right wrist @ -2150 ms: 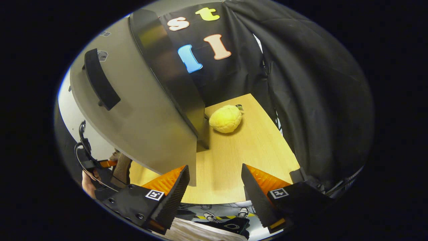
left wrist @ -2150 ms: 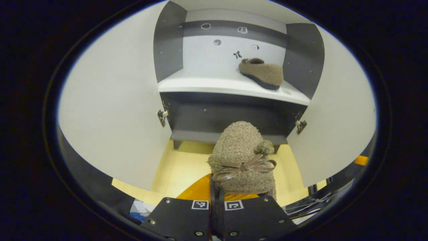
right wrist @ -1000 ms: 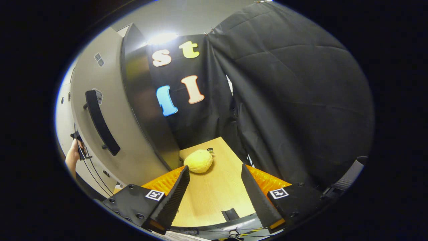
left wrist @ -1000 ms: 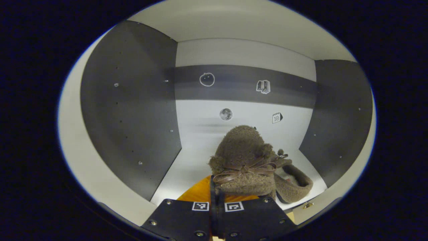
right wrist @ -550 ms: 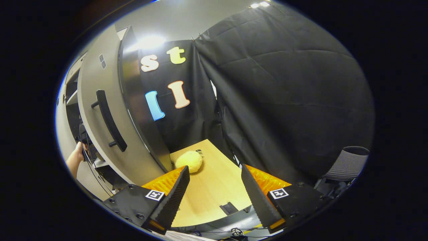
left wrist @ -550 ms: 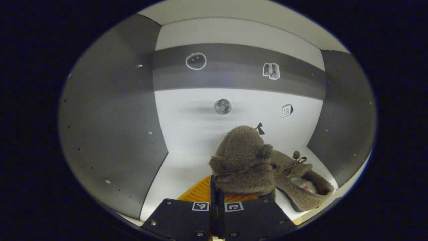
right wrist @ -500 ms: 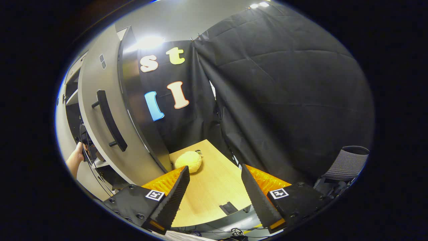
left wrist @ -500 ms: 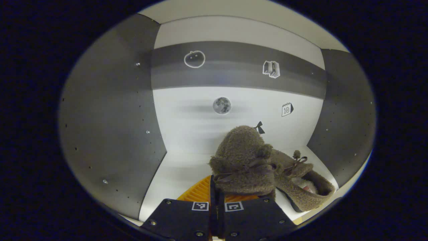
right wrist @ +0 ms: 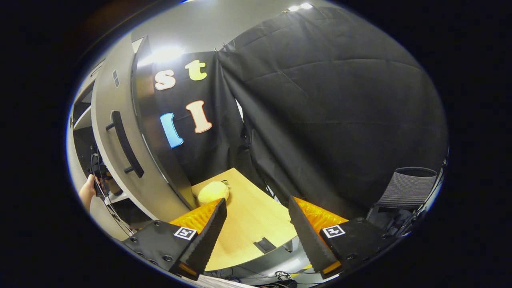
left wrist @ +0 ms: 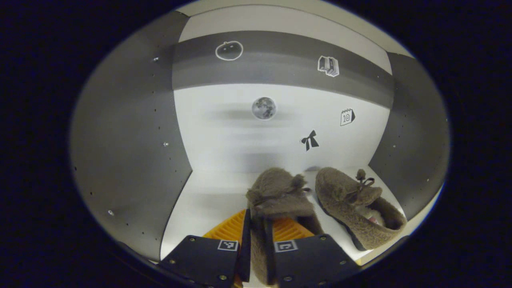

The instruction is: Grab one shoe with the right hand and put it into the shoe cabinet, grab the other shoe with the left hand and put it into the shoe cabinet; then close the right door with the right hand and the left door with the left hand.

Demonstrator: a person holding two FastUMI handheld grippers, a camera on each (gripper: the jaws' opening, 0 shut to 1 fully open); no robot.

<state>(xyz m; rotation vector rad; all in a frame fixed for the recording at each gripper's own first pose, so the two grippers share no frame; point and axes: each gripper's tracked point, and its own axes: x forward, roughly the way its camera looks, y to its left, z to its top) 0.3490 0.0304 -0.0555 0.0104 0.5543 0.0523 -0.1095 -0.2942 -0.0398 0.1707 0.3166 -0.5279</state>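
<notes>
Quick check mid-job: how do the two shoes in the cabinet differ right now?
The left shoe is clamped at its heel by the left gripper; the right shoe stands free on the shelf. The left shoe's opening is hidden, while the right shoe's shows. Both are brown, fuzzy, bow-trimmed, toes toward the back wall.

A pale shelf (left wrist: 208,200) inside the shoe cabinet carried two fuzzy brown shoes side by side, the left shoe (left wrist: 280,196) just beside the right shoe (left wrist: 356,208), both toes toward the back wall. In the right gripper view, a light wooden table (right wrist: 252,224) bore a yellow plush toy (right wrist: 213,192) close to the open cabinet door (right wrist: 120,160), and a small dark flat piece (right wrist: 264,245) lay near the table's front edge.
</notes>
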